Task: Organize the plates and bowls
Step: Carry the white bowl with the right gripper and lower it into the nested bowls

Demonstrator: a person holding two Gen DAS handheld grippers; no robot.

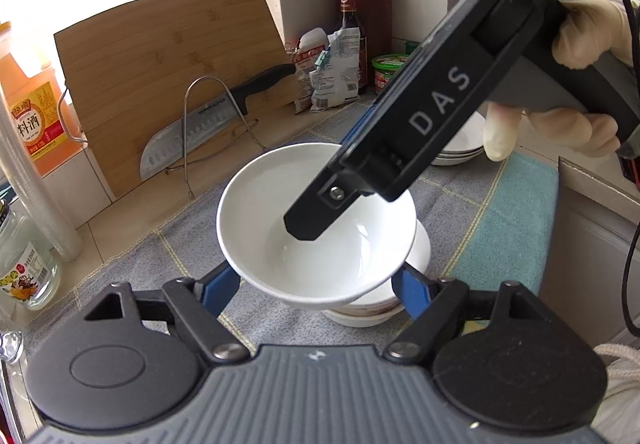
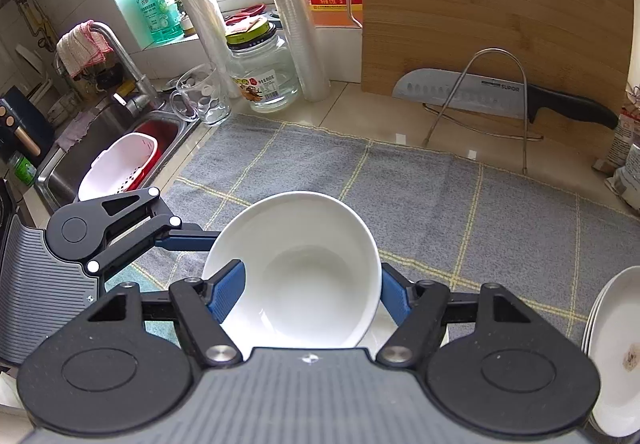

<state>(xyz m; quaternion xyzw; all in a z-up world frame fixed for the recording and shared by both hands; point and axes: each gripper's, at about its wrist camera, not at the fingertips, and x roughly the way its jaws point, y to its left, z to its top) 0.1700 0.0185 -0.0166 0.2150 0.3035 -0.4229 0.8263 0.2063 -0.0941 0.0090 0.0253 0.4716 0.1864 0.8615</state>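
The right gripper (image 2: 308,292) was clamped on the white bowl (image 2: 304,264). One blue finger sat inside the bowl and the other pressed on its outside wall. The bowl was tipped a little and held up off the grey cloth (image 2: 440,195).

In the left wrist view, a hand in a pale glove (image 1: 580,39) held the right gripper, which came down from the top right and poked into the bowl.

The left gripper (image 1: 316,280) was part way open, with one blue finger on each side of the bowl. I could not tell if its fingers pressed on the bowl or just stood next to it.

Right under the bowl was a small stack of bowls (image 1: 360,314). The bottom one had a dark ring near its rim.

The grey cloth with yellow lines lay flat on the counter (image 2: 360,111). A pile of white plates (image 2: 616,356) sat off to the right of the bowl, and the top plate had a little brown spot on it.

Further back, a wooden cutting board (image 2: 480,3) leaned against the wall. A big knife (image 2: 480,91) with a black handle rested in front of it, in a wire stand.
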